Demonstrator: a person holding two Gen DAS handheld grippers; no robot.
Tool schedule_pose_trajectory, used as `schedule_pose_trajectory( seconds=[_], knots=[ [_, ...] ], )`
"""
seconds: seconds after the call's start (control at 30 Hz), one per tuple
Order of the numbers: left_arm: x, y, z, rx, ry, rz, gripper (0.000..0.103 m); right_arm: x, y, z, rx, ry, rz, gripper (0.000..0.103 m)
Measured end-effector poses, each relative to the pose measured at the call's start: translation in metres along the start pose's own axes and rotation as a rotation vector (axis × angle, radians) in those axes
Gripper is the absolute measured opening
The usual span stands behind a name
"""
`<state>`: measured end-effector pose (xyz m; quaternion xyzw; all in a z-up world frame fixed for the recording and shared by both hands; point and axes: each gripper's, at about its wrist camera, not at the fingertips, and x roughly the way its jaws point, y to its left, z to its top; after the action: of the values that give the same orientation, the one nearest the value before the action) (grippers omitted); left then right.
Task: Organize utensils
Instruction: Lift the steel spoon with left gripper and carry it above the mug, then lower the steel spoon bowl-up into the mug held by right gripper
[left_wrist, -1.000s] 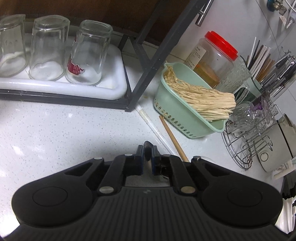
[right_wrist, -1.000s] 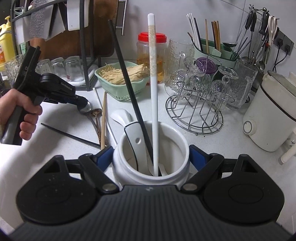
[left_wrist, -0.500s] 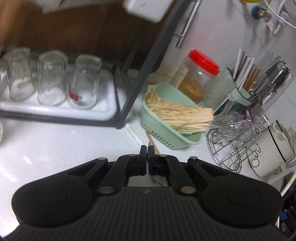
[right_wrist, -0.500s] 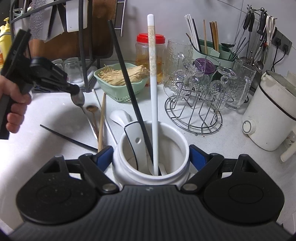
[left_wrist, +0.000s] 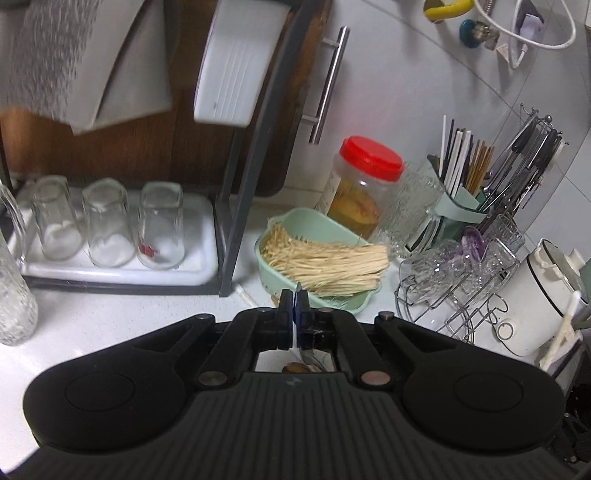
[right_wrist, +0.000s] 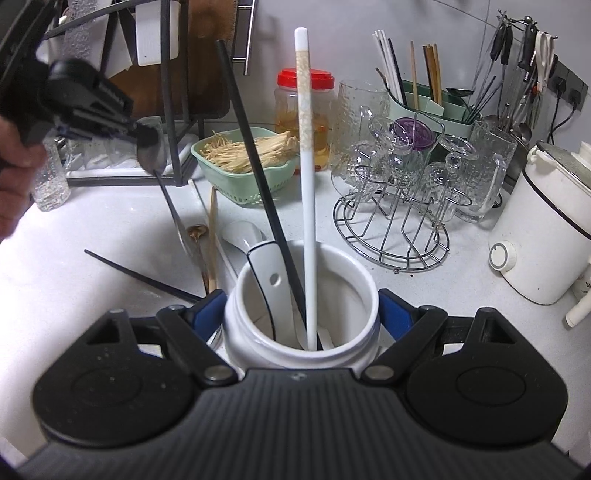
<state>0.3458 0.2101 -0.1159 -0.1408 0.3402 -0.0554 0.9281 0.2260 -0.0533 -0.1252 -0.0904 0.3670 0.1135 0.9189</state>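
Note:
My right gripper (right_wrist: 301, 310) is shut on a white ceramic utensil jar (right_wrist: 301, 343) that holds a white chopstick (right_wrist: 306, 184), a black chopstick (right_wrist: 255, 166) and a white spoon (right_wrist: 271, 280). My left gripper (left_wrist: 295, 308) is shut on the bowl of a steel spoon (right_wrist: 153, 157), whose handle hangs down above the counter; it shows in the right wrist view (right_wrist: 142, 134) at upper left. On the counter lie a black chopstick (right_wrist: 140, 275), a wooden chopstick (right_wrist: 212, 236), a small brown spoon (right_wrist: 197, 243) and a white spoon (right_wrist: 243, 234).
A green basket of sticks (right_wrist: 243, 162), a red-lidded jar (right_wrist: 304, 122), a wire rack of glasses (right_wrist: 399, 206), a green holder with chopsticks (right_wrist: 428, 103) and a white cooker (right_wrist: 546, 229) stand behind. A dark rack holds upturned glasses (left_wrist: 107, 221) on a white tray.
My left gripper has lifted the steel spoon off the counter, up and away from the other utensils. My right gripper and the jar have stayed in place.

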Motion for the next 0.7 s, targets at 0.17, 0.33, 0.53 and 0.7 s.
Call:
schedule_pose_trajectory(
  seconds=[0.17,0.33,0.53,0.7],
  knots=[
    [-0.025,-0.017,0.006,0.012,-0.022,0.034,0.001,0.001,-0.001,-0.001,-0.012,-0.01,0.015,0.089],
    [-0.056,-0.032,0.012,0.022,-0.037,0.059,0.001,0.0,-0.002,-0.002,-0.01,-0.018,0.022,0.089],
    [-0.09,-0.048,0.012,0.012,-0.066,0.075,0.001,0.0,-0.004,-0.002,-0.014,-0.025,0.038,0.089],
    [-0.118,-0.068,0.013,0.015,-0.098,0.062,0.001,0.0,-0.006,-0.004,-0.02,-0.044,0.051,0.09]
  ],
)
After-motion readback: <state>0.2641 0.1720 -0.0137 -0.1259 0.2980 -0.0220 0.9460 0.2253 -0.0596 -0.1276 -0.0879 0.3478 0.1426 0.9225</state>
